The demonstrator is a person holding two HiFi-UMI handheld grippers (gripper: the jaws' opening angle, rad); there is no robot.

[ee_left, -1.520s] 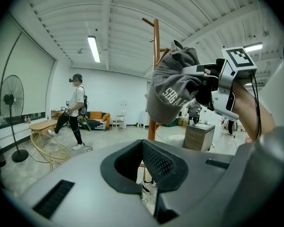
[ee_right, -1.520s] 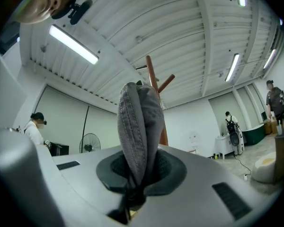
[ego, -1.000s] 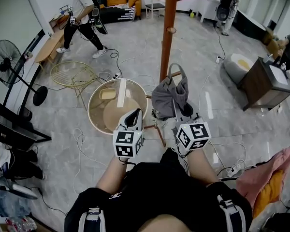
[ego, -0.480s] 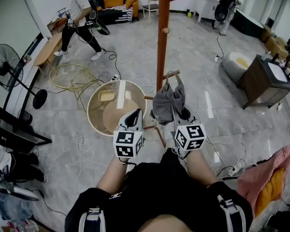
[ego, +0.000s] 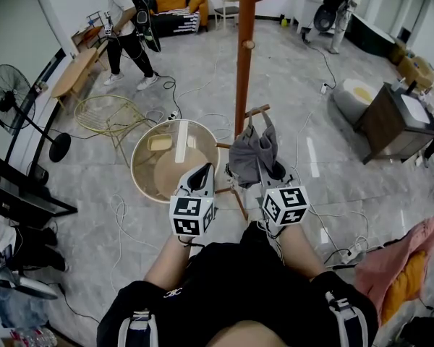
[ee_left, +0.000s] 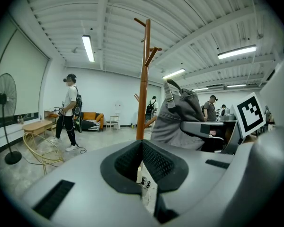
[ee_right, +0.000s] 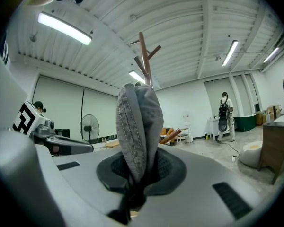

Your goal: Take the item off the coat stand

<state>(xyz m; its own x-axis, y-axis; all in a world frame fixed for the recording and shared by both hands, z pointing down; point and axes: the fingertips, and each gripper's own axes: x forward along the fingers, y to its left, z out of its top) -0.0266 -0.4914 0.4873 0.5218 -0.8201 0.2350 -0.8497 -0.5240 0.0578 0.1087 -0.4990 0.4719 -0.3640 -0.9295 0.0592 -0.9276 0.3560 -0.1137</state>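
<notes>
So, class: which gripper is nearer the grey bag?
Right. The right gripper is clamped on the grey bag; the left gripper sits shut beside it, to its left, not touching.

We find no words, numbers or brand names that can be read. The cube (ego: 192, 215) on the left gripper (ego: 200, 173) and the cube (ego: 285, 205) on the right gripper (ego: 266, 170), both near the foot of the coat stand (ego: 243, 56), carry only black-and-white square marker patterns, no letters. Further from the coat stand, a small white mark (ego: 172, 293) on the person's black top (ego: 231, 280) is too small for us to read.
</notes>
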